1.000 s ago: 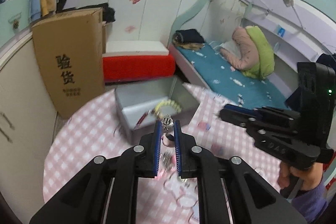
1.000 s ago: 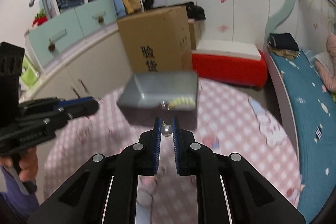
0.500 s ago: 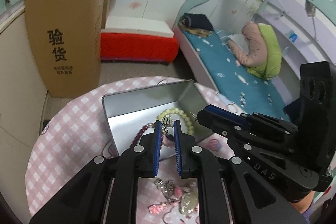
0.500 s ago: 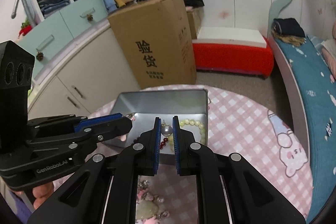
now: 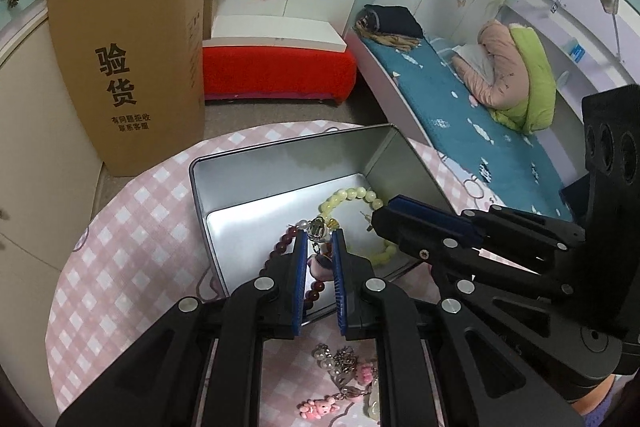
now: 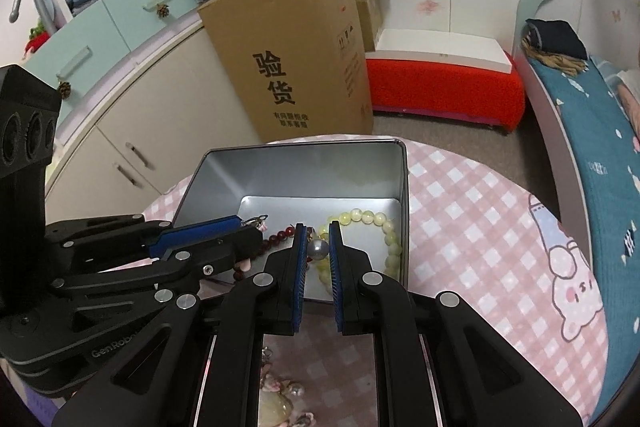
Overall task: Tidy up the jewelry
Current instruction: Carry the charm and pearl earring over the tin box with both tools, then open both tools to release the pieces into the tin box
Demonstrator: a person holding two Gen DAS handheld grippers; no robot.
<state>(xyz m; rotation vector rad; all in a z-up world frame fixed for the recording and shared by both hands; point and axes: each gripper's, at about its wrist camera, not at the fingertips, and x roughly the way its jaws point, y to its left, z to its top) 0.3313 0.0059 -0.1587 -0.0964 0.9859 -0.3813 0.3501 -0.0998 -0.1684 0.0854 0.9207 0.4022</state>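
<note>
In the left wrist view, the left tongs (image 5: pixel 320 247) are pinching a silver charm with a pink piece (image 5: pixel 319 233) over the open silver rectangular tin (image 5: pixel 280 167), the right tongs (image 5: pixel 384 217) crossing at 3 o'clock. In the right wrist view, the right tongs (image 6: pixel 318 239) are clamping a grey pearl bead (image 6: pixel 318 249) above the tin (image 6: pixel 296 167), where a pale green bead bracelet (image 6: pixel 384 227) is lying at 2 o'clock.

An open silver tin (image 6: pixel 312 167) holds a pale-green bead bracelet (image 6: pixel 384 227) and, seemingly, a dark-red one (image 5: pixel 280 247).

one tin (image 5: pixel 280 167), two bracelets (image 5: pixel 352 199), two grippers (image 5: pixel 320 247)
</note>
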